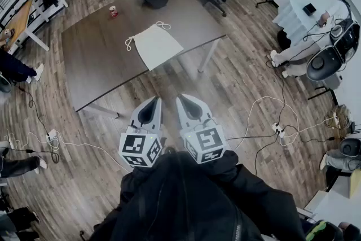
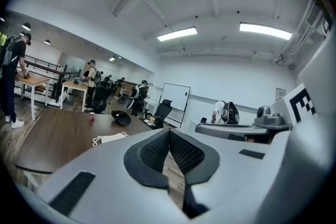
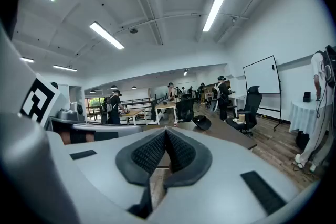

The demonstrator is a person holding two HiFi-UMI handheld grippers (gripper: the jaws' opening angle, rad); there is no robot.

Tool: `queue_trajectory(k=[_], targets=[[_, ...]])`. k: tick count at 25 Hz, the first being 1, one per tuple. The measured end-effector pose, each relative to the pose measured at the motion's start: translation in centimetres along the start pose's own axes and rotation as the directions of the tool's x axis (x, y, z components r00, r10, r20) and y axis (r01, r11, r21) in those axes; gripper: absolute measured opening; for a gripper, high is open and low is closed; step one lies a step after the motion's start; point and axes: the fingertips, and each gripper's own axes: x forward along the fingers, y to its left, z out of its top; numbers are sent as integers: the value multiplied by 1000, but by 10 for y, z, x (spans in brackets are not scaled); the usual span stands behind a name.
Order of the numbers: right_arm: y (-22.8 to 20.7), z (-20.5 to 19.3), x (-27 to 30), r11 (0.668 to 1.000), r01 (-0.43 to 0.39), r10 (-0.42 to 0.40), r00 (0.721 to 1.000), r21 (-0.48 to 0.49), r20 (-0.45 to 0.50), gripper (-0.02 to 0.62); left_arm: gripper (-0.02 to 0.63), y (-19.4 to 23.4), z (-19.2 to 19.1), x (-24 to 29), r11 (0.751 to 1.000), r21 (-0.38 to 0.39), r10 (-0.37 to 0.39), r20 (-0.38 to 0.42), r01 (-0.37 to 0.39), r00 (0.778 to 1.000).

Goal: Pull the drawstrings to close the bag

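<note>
Jaws of left gripper (image 1: 155,100) and right gripper (image 1: 182,99) pressed together, empty, white bag (image 1: 158,45) well apart.

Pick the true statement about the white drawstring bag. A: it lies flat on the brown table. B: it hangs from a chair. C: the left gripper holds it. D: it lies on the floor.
A: the bag lies flat on the table, beyond the shut left gripper and right gripper.
</note>
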Motion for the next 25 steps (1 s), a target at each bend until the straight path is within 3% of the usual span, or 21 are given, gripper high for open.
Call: queue_trajectory(k=[13, 25], targets=[[15, -2, 12, 1000, 5, -5, 1000, 7, -7, 23, 31, 15, -1, -4, 1000, -10, -26, -21, 26, 999], [52, -35, 30, 1000, 0, 0, 994, -3, -112, 23, 31, 54, -23, -33, 997, -79, -3, -53, -2, 999]])
